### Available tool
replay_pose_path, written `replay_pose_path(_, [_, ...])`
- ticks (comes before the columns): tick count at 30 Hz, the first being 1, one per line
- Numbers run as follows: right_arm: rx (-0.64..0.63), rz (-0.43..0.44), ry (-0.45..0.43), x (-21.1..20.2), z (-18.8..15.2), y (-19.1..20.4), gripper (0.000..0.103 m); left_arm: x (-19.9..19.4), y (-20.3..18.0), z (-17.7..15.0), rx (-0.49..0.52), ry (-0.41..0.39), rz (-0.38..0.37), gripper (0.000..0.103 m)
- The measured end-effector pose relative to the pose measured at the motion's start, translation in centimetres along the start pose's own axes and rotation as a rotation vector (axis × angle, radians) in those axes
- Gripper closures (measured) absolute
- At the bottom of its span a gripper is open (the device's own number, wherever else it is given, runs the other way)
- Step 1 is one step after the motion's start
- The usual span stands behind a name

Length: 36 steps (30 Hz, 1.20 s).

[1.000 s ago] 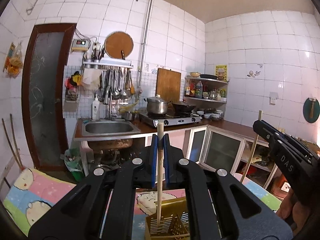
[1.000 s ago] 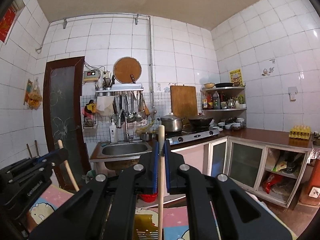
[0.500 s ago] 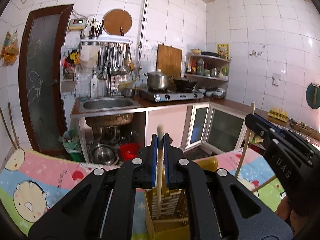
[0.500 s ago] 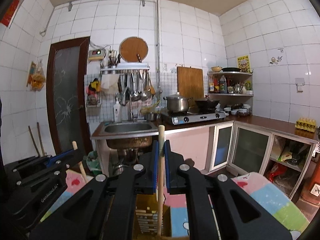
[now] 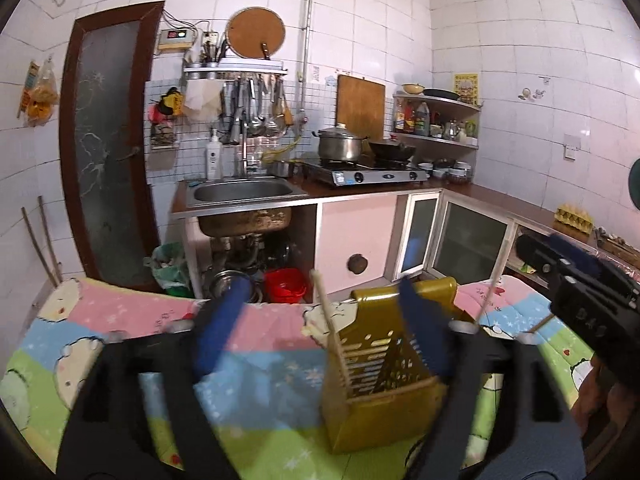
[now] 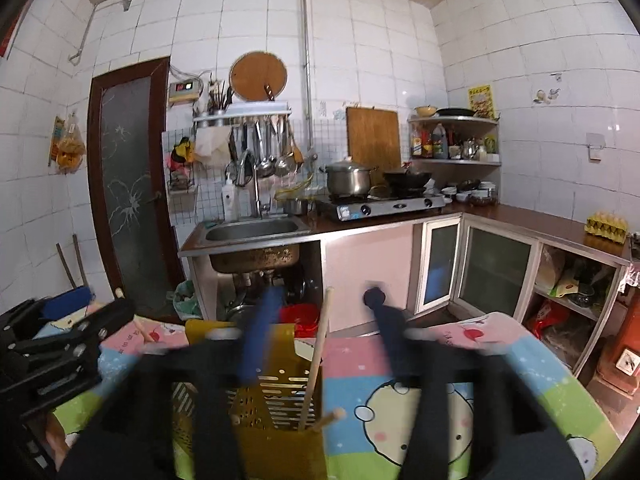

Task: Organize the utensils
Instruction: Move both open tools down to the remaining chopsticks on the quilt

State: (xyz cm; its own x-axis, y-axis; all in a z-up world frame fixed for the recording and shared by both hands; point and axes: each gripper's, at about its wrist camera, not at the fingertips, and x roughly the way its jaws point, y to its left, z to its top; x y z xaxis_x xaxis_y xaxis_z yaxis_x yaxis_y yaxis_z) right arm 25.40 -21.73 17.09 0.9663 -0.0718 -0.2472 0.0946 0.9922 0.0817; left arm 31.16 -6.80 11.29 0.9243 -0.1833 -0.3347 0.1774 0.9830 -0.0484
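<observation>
Both jaws apart over the cartoon-print worktop [image 5: 280, 344]
Yellow holder [image 6: 276, 412] with chopsticks [image 6: 316, 356] sits between them (tiled kitchen behind, sink [image 6: 252, 232] ahead).

holder [image 5: 384, 396] rim blocked by chopsticks [image 5: 332, 332], sides free

White tiles [image 6: 380, 60] are lining a kitchen where a brown door [image 5: 108, 140] is standing beside the sink [image 5: 244, 191], and pots are sitting on a stove [image 6: 388, 204].

A tiled home kitchen: steel sink [image 5: 244, 191], gas stove [image 5: 374, 174] with pot [image 5: 339, 145], hanging ladles [image 6: 268, 152].
</observation>
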Motion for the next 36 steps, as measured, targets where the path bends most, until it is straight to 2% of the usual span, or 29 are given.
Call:
replay_pose_path(4, [-0.014,-0.014,0.024,-2.5,-0.3,-0.1,0.044,-2.1,0.5,-1.0,0.047,0.027,0.044,0.016])
replay_pose_path(7, [-0.008,-0.033,0.046,-4.5,-1.4,-0.4,0.038,-3.7,1.4,-2.4,0.04,0.042,0.061,0.008])
replay_pose_path(15, [-0.032,-0.088,0.166,-7.8,-7.2,-0.4,0.036,-6.3,3.3,-7.4,0.027,0.122,0.081,0.006])
replay_pose_path(26, [-0.008,-0.137,0.343,-8.2,-13.9,-0.5,0.035,-4.9,2.9,-13.5,0.059,0.304,0.117,0.005])
replay_pose_path(36, [0.007,-0.155,0.463,-6.7,-17.3,-0.6,0.035,-2.6,3.2,-16.9,0.04,0.441,0.094,0.005])
